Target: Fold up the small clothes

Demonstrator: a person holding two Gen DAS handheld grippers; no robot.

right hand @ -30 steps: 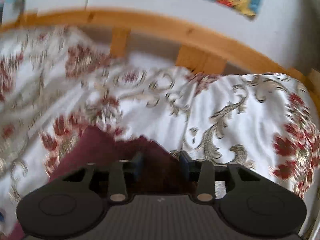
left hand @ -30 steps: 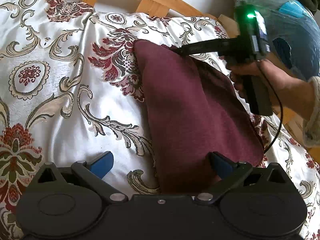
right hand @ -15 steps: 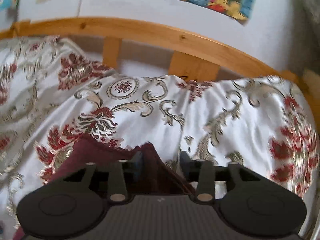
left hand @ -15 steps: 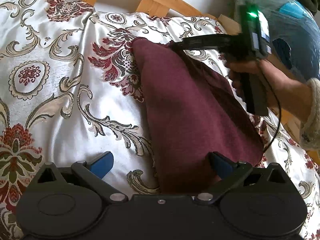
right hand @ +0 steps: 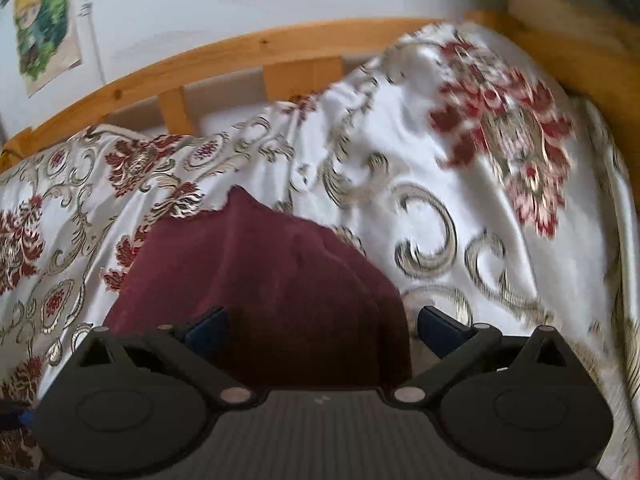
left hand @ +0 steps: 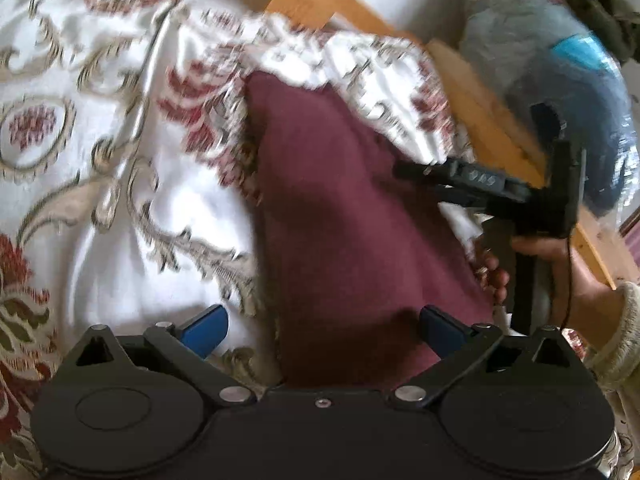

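Lay across a white bedspread (left hand: 120,208) patterned with red flowers and gold scrolls, framed by a wooden bed rail (right hand: 248,52): a maroon garment (left hand: 340,220), folded, long axis running from the near edge of the left wrist view away toward the rail, tapering to a corner at the far end. Hung on the wall above the rail: two colourful pictures (right hand: 44,28), too blurred for any lettering to be read (no brand or label legible anywhere on cloth or tools). Left gripper (left hand: 322,330) spread wide over the near end of the garment, blue left finger (left hand: 204,328) above bare bedspread, right one above maroon cloth, nothing pinched. Right gripper (right hand: 320,330) likewise held wide apart, near part of the garment (right hand: 256,280) between and below its fingers, not clamped; seen from the left wrist camera as a black tool (left hand: 492,192) at the garment's right edge, gripped in the person's right hand (left hand: 560,264). Beyond that hand, a bluish-grey bundle of fabric (left hand: 560,60) past the rail.
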